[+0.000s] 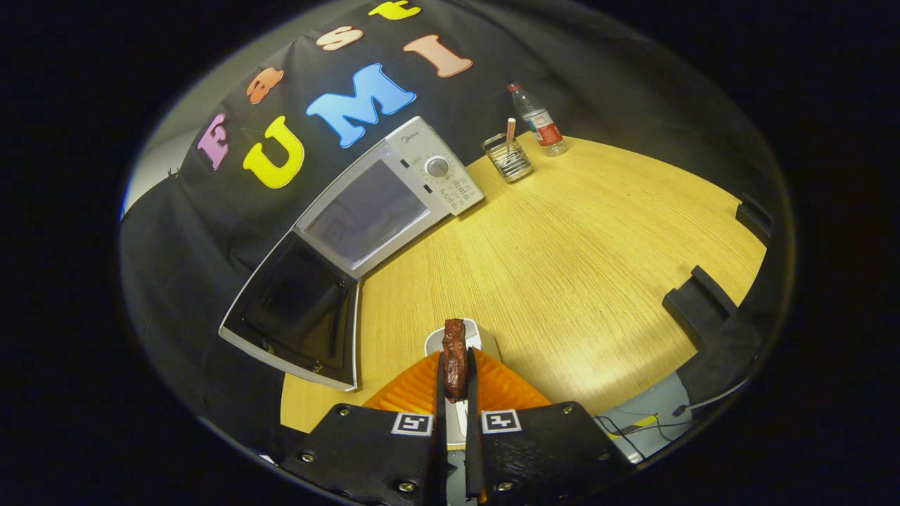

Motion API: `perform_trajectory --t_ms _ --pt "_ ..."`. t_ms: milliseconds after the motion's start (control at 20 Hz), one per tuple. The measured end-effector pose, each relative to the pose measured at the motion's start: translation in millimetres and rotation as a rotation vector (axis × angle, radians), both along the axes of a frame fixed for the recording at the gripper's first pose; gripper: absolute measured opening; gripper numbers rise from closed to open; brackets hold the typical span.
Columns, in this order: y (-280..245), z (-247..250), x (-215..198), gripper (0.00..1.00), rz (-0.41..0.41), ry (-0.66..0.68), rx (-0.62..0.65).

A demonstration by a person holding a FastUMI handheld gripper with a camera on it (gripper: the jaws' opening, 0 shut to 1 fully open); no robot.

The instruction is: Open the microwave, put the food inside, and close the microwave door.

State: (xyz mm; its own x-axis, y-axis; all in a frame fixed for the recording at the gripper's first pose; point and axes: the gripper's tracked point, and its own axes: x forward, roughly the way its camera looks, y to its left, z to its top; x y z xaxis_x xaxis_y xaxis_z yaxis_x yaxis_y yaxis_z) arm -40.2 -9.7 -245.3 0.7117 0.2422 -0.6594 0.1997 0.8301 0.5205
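My gripper [455,376] is shut on a dark reddish-brown piece of food [454,355], which stands upright between both fingers and pokes up past their tips. Beneath the fingers lies an orange ribbed plate [415,390] with a small white dish [472,330] just beyond it. The white microwave [404,190] stands well ahead and to the left on the wooden table [562,267]. Its door [295,313] is swung wide open toward me, dark glass facing up. The cavity [365,214] shows pale and bare.
Far across the table stand a wire holder [508,158] with a stick in it and a plastic water bottle [538,121]. Black foam blocks [696,299] line the table's right edge. Cables [633,425] lie below the near right corner.
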Motion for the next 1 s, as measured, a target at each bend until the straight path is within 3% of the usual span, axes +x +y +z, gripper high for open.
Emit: perform_trajectory --t_ms 450,1000 --pt "32.4 64.6 71.6 0.11 0.029 -0.131 0.078" --pt "90.2 97.6 172.9 0.11 0.108 -0.241 0.106"
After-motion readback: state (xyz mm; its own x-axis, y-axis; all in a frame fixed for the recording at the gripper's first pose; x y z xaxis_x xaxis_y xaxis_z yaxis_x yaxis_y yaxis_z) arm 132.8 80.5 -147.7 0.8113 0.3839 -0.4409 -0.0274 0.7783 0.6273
